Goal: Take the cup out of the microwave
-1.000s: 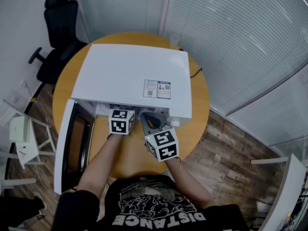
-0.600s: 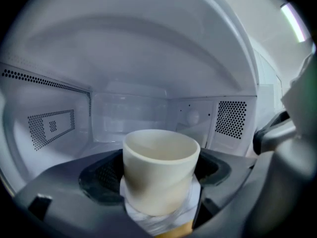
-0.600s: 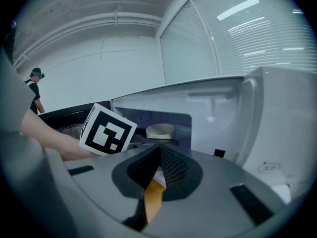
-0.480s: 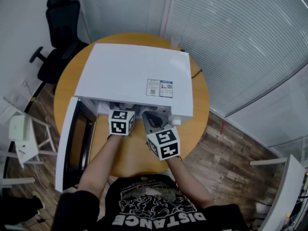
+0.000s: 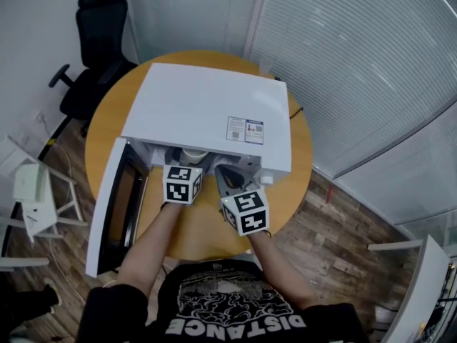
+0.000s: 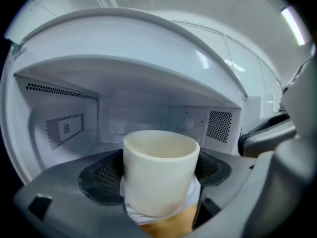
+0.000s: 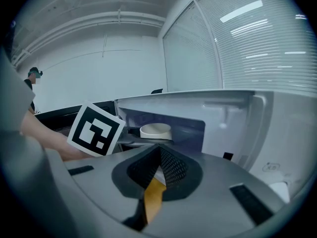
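Observation:
A cream cup (image 6: 159, 170) sits between the two dark pads (image 6: 105, 175) of my left gripper (image 6: 158, 178), which is shut on its sides. In the head view the cup (image 5: 193, 154) shows at the mouth of the white microwave (image 5: 207, 109), just ahead of the left gripper (image 5: 187, 166). The microwave door (image 5: 114, 206) hangs open to the left. My right gripper (image 5: 226, 178) hovers beside the opening on the right, shut with nothing in it. From the right gripper view the cup (image 7: 155, 130) appears beyond the right gripper (image 7: 158, 166).
The microwave stands on a round wooden table (image 5: 203, 231). A black office chair (image 5: 93, 41) is behind it at the left, and a white stand (image 5: 28, 191) is on the floor at the left. Glass walls with blinds (image 5: 357, 63) run along the right.
The cup has come into sight at the microwave's mouth, drawn outward a little by the left gripper. The right gripper has stayed beside the opening.

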